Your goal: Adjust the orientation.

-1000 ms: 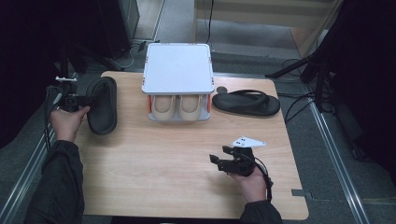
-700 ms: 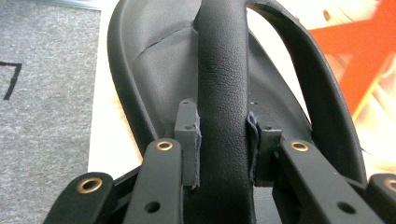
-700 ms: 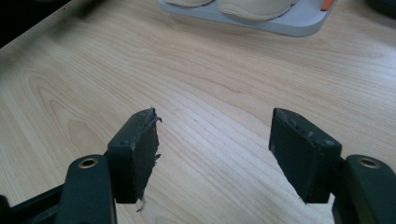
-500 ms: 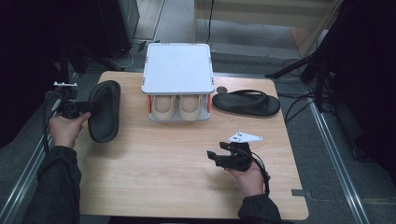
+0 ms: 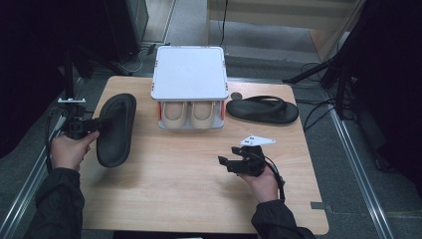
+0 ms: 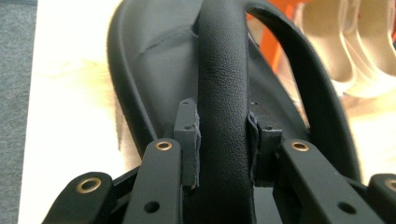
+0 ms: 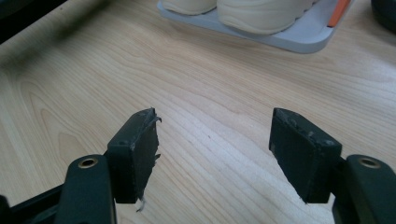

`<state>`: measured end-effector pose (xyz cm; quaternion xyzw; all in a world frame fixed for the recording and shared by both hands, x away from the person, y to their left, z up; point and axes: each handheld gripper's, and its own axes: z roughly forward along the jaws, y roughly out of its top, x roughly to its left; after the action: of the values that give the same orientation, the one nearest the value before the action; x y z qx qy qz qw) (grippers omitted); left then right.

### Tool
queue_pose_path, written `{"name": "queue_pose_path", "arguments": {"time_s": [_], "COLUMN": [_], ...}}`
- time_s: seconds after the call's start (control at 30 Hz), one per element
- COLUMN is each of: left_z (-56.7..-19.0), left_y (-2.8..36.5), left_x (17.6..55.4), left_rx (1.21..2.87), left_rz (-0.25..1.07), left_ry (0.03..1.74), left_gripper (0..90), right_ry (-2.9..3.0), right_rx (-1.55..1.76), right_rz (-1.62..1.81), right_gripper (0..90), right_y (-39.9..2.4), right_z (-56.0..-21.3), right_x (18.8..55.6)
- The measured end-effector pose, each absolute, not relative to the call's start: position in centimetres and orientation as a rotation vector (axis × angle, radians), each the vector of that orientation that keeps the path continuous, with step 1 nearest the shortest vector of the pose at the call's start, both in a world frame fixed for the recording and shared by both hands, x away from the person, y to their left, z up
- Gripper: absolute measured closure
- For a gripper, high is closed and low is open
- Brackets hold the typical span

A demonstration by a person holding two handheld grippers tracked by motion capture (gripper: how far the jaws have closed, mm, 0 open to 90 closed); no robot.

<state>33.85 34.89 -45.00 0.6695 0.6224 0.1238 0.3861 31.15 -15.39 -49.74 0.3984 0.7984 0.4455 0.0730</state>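
High view: I see my left gripper (image 5: 92, 124) at the left edge of the wooden table (image 5: 199, 199), its jaws clamped on the strap of a black flip-flop (image 5: 117, 129). The flip-flop's long axis runs near to far, leaning slightly right at its far end, and it sits at the table's left side, tilted up on one edge. Left gripper view shows both pads pressed on that thick strap (image 6: 223, 93), with the dark footbed behind it.

My right gripper (image 5: 226, 162) hovers over the near right part of the table, pointing left, jaws wide apart with bare wood between them.

At the far middle stands a grey shoe rack (image 5: 189, 74) with a flat top and a pair of cream shoes (image 5: 188, 113) beneath. A second black flip-flop (image 5: 263, 109) lies to its right, long axis left to right. Dark floor and black stands surround the table.
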Motion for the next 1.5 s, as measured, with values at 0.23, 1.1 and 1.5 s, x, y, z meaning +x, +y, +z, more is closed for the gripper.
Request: {"name": "queue_pose_path", "arguments": {"time_s": [0.23, 1.1, 1.5], "left_z": [-44.7, -46.8, -49.5], "left_y": [32.1, 24.3, 21.7], "left_x": [31.3, 25.9, 26.4], "left_rx": [1.734, 1.832, 1.895], "left_rz": [0.359, 0.248, 0.177], "left_ry": [1.520, 1.366, 1.351], "left_gripper": [70.3, 70.3, 69.8], "right_ry": [2.393, 2.381, 2.382], "right_rx": [1.181, 1.174, 1.170], "right_rz": [1.351, 1.365, 1.358], "right_gripper": [33.1, 33.2, 33.3], "right_y": [-15.3, -15.0, -15.0], "right_z": [-49.6, -49.2, -49.2], "right_x": [31.6, 32.8, 32.7]}}
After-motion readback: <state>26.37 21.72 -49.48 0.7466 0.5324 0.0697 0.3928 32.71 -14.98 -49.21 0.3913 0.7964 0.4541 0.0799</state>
